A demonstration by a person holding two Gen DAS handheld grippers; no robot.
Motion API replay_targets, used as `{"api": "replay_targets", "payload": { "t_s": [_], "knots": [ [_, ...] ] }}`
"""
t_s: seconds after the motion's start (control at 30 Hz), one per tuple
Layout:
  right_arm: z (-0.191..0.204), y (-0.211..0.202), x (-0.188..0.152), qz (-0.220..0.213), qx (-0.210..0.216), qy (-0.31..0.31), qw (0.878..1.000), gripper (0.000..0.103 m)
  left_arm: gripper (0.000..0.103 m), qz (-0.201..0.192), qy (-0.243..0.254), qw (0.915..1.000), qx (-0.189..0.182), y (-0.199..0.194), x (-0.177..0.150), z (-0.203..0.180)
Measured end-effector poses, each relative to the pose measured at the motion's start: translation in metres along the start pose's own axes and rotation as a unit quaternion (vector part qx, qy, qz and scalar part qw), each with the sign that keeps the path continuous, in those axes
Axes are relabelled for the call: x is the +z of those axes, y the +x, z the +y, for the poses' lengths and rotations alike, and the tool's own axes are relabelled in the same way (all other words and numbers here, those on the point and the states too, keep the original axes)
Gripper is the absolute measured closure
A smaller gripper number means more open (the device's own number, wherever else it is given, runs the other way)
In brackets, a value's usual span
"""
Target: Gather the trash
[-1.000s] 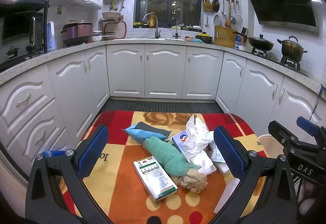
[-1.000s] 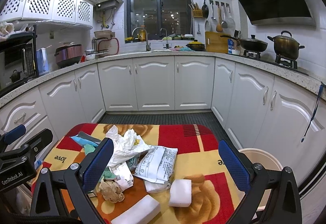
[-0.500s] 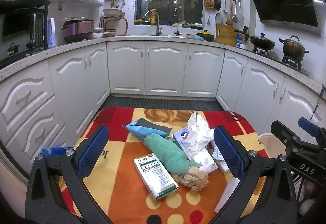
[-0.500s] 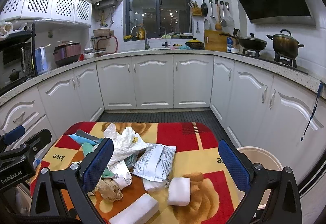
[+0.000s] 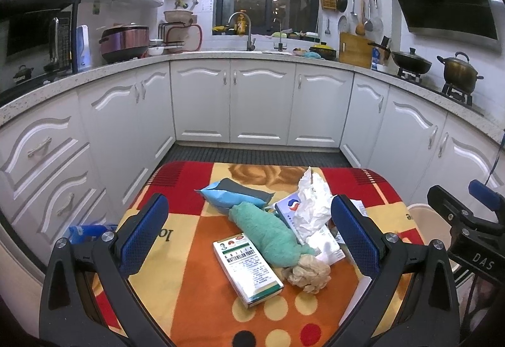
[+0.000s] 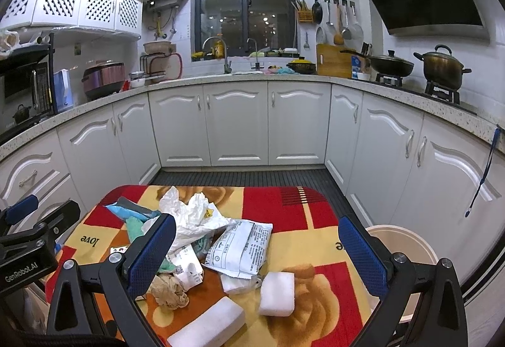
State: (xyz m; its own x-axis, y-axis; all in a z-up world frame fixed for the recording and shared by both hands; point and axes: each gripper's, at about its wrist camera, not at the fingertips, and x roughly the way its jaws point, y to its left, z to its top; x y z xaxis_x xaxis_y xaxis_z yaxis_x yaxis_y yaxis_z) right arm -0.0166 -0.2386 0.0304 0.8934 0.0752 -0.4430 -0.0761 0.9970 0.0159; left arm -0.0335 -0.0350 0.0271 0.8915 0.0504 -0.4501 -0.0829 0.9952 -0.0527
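Observation:
Trash lies in a heap on a small table under a red, orange and yellow cloth (image 5: 195,255). In the left wrist view I see a white and green box (image 5: 247,271), a green cloth roll (image 5: 266,233), a blue pouch (image 5: 227,197), crumpled white paper (image 5: 311,205) and a brown paper wad (image 5: 307,274). The right wrist view adds a printed white packet (image 6: 243,247) and two white foam blocks (image 6: 277,293) (image 6: 208,326). My left gripper (image 5: 249,233) hangs open above the heap. My right gripper (image 6: 257,250) is open too, holding nothing.
A beige bin (image 6: 407,255) stands on the floor right of the table. White cabinets (image 5: 262,104) run around three sides, with a dark floor mat (image 6: 246,178) between them and the table. Pots (image 6: 442,66) sit on the stove at right.
Both cameras have drifted slightly; the heap sits a little differently in view. Nothing on the table has moved and both grippers stay open.

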Motion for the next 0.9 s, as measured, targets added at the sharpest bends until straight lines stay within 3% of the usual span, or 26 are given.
{"api": "replay_targets", "payload": {
  "t_s": [0.9],
  "knots": [
    [0.0056, 0.0004, -0.0032, 0.007, 0.004, -0.003, 1.000, 0.001, 0.001, 0.001, -0.002, 1.0000, -0.001, 0.0000, -0.0008, 0.0037]
  ]
}}
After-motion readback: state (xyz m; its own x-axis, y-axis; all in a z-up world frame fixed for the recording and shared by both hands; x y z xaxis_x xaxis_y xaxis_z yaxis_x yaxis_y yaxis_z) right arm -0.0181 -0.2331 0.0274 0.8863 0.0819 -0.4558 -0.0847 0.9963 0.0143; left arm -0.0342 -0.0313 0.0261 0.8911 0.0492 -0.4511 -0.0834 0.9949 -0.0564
